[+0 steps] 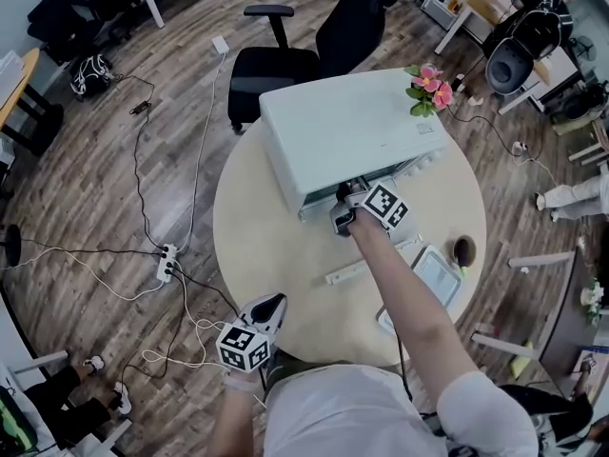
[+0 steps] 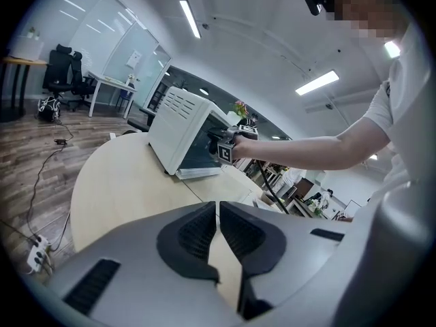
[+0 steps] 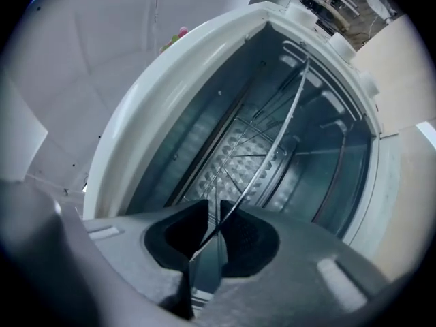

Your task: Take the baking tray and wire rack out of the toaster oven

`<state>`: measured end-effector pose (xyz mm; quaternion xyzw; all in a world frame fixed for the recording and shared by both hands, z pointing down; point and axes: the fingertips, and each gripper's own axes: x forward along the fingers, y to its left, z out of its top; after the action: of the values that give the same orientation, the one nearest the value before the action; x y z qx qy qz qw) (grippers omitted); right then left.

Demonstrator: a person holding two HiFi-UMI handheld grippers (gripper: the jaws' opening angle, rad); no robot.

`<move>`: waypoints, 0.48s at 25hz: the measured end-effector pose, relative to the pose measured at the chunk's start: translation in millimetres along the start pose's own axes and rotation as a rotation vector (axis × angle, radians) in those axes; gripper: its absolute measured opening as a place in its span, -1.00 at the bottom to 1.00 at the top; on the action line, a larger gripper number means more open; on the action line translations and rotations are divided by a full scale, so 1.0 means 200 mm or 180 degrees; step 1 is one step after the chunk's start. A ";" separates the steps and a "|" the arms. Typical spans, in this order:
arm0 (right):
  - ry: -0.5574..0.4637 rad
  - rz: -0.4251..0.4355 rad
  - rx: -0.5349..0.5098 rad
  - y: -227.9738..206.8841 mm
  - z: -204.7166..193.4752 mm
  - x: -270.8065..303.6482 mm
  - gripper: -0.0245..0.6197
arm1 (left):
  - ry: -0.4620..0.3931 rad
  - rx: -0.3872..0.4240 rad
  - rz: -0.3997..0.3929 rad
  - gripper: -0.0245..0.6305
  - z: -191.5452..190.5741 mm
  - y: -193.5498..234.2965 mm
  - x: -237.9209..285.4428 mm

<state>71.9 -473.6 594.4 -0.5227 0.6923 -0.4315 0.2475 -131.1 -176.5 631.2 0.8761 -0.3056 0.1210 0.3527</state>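
The white toaster oven (image 1: 343,131) stands on the round beige table (image 1: 257,246), its front open toward me. My right gripper (image 1: 343,219) reaches into the opening. In the right gripper view its jaws (image 3: 216,234) are shut on a thin metal front edge that reads as the rim of the embossed baking tray (image 3: 235,165); the wire rack (image 3: 272,114) sits in the cavity close beside it. My left gripper (image 1: 269,307) hangs at the table's near edge, far from the oven (image 2: 180,125), with its jaws (image 2: 218,230) shut on nothing.
A black office chair (image 1: 285,60) stands behind the table. Pink flowers (image 1: 428,86) sit at the oven's far right corner. A white flat device (image 1: 436,274), a dark small object (image 1: 462,250) and a white bar (image 1: 347,272) lie on the table's right. Cables and a power strip (image 1: 166,260) cross the floor.
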 end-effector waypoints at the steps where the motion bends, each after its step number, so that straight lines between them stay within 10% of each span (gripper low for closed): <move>1: -0.0009 -0.0001 -0.0012 0.01 0.00 0.00 -0.80 | 0.0003 -0.0004 0.0005 -0.92 -0.01 0.01 0.00; 12: 0.0066 -0.0013 0.0020 0.00 -0.03 -0.12 -0.82 | 0.0008 0.0042 -0.0015 -0.92 -0.03 -0.03 0.01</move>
<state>74.4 -448.6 594.8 -0.5188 0.6924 -0.4396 0.2410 -126.0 -170.5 632.3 0.8790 -0.3022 0.1232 0.3476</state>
